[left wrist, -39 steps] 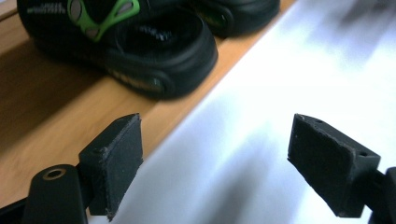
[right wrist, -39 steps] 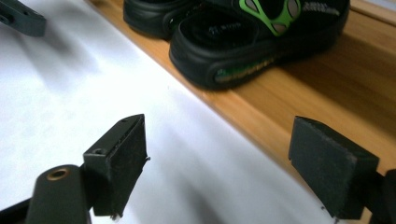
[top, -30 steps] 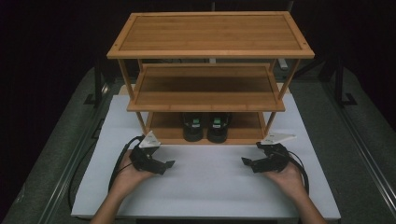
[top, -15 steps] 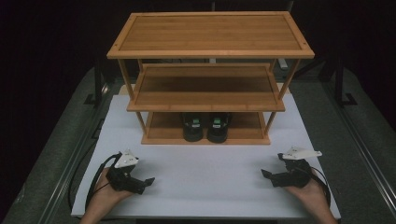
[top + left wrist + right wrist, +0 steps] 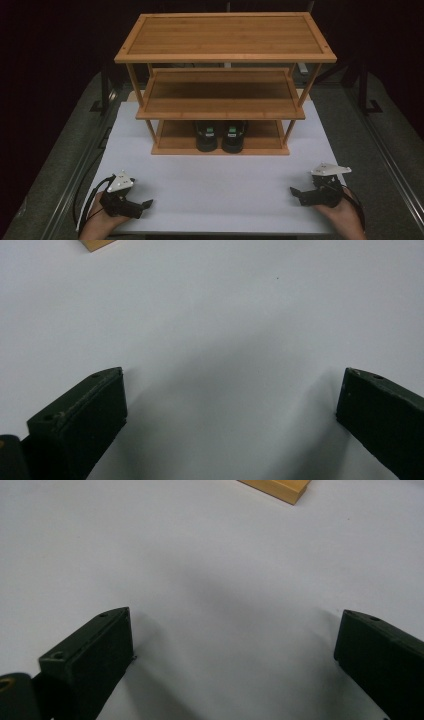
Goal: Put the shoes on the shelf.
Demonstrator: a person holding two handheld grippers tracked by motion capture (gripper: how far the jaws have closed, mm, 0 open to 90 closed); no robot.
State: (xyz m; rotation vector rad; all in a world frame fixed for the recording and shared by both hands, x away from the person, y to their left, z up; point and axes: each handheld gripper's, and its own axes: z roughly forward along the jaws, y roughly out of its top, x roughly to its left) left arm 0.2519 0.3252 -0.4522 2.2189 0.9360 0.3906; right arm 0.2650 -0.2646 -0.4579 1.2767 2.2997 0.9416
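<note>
My left gripper (image 5: 142, 205) sits low at the near left corner of the white board (image 5: 220, 185), its two black jaws spread wide with nothing between them; they have just been opening. In the left gripper view those jaws are blunt, matte black blocks with small screw holes near the tips, and between them lies only the smooth, pale, slightly glossy board (image 5: 225, 340) with their soft shadows on it. My right gripper (image 5: 296, 192) rests at the near right corner, jaws likewise parted wide and bare, also just opened further. Each gripper carries a grey three-cornered plate on top, and a dark cable trails from it.

Well apart from both grippers, at the far half of the board, stands the bamboo rack (image 5: 225, 55): three flat rectangular shelves of warm, fine-grained wood with raised rims, on slim square posts. A corner of its base shows as a honey-coloured wedge in the right gripper view (image 5: 277, 489).

The pair of black shoes (image 5: 221, 136) sits on the lowest shelf, side by side and touching, toes towards me, rounded and dull black with small green and white patches on the tongues, roughly at the middle of the shelf
</note>
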